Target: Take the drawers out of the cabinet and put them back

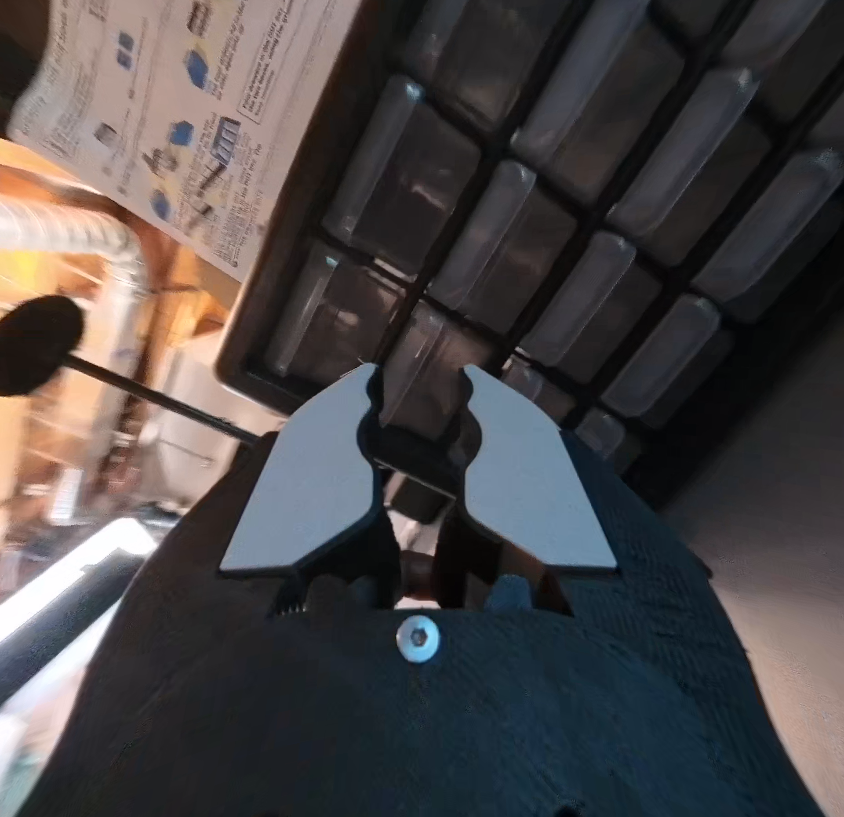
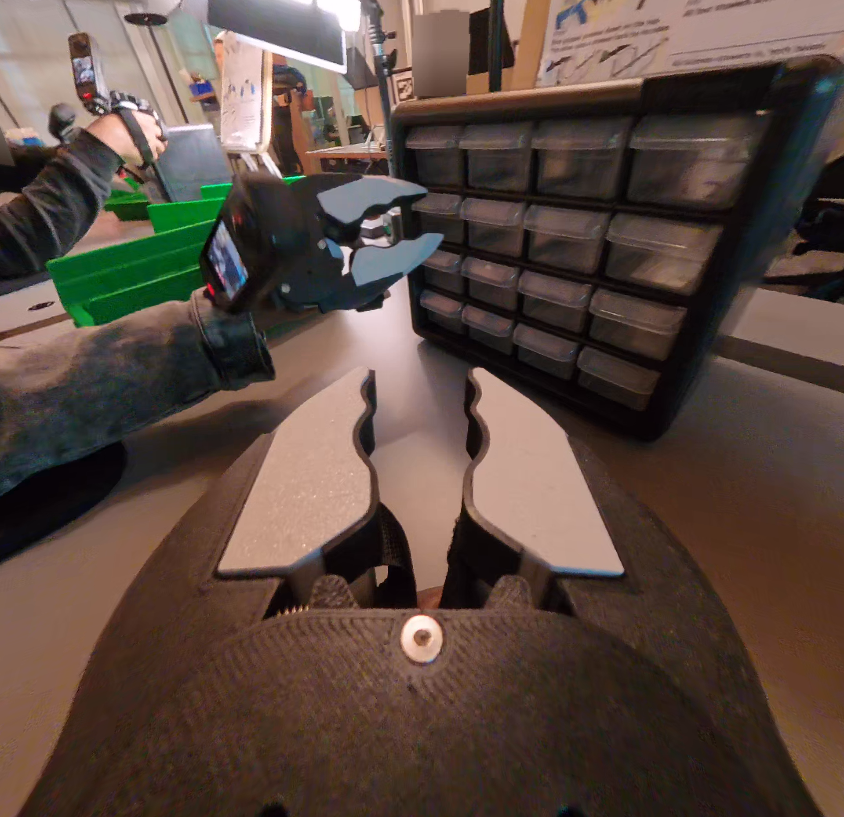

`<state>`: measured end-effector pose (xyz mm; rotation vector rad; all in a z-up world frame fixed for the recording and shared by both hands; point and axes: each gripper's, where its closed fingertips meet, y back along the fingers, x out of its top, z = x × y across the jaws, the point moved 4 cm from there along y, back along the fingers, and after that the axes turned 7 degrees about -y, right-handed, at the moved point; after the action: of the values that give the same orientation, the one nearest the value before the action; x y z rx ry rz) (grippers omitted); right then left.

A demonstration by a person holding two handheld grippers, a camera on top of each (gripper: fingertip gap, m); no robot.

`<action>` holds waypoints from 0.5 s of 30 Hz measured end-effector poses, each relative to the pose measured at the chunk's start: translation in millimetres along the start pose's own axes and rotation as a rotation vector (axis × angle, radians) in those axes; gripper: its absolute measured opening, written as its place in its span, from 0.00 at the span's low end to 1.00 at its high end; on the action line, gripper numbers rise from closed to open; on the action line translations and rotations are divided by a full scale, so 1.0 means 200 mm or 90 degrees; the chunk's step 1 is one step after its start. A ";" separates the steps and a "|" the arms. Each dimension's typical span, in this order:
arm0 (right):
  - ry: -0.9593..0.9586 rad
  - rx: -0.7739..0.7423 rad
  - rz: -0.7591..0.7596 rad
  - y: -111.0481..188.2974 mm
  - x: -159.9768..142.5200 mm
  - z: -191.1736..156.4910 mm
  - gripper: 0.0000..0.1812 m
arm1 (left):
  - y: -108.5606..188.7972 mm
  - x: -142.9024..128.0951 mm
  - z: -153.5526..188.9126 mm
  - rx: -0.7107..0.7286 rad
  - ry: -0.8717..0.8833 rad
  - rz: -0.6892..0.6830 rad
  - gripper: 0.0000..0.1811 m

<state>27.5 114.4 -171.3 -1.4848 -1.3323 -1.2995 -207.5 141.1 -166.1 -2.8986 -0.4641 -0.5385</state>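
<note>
We are looking at a black cabinet (image 2: pixel 712 265) standing on a grey table (image 2: pixel 685 498) in the upper right of the right wrist view, its front filled with a grid of clear plastic drawers (image 2: pixel 566 238), all of them sitting in their slots as far as we can tell. In that view our left gripper (image 2: pixel 420 219) is reaching in from the left of the frame, turned on its side so that one grey finger lies above the other, and its tips are sitting at the left column of drawers, around the second row from the top; the gap between the fingers is wide, and we cannot tell from here whether they are touching the drawer front. In the left wrist view the same gripper (image 1: pixel 420 375) is filling the lower half of the frame, the cabinet (image 1: pixel 571 201) is running diagonally across the upper right, and a clear drawer (image 1: pixel 429 375) is lying between the two spread fingertips, with the jaws apart rather than pressed onto it. Our right gripper (image 2: pixel 420 375) is resting low at the bottom centre of its own view, near the cabinet's lower left corner, with its fingers parted and only bare table showing between them. A dark sleeve (image 2: pixel 114 375) is crossing the left edge of the frame, green bins (image 2: pixel 132 265) are sitting behind it, and a printed sheet (image 1: pixel 173 92) is hanging in the upper left of the left wrist view.
</note>
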 end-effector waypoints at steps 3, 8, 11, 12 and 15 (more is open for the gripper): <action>-0.045 -0.008 -0.008 -0.01 -0.02 0.06 0.20 | -0.02 -0.02 -0.01 0.031 -0.064 -0.004 0.14; -0.059 -0.012 -0.018 -0.03 -0.04 0.08 0.21 | -0.03 -0.02 -0.02 0.045 -0.151 -0.018 0.13; -0.055 -0.017 -0.023 -0.04 -0.05 0.08 0.21 | -0.03 -0.03 -0.03 0.070 -0.183 -0.020 0.05; -0.058 -0.015 -0.025 -0.04 -0.05 0.08 0.21 | -0.03 -0.03 -0.02 0.070 -0.196 -0.020 0.05; -0.054 -0.023 -0.031 -0.04 -0.06 0.09 0.21 | 0.00 -0.02 -0.03 0.062 -0.210 -0.023 0.05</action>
<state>24.5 130.4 -188.3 -1.5563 -1.4143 -1.3092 -212.1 138.0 -162.6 -2.8945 -0.5680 -0.0368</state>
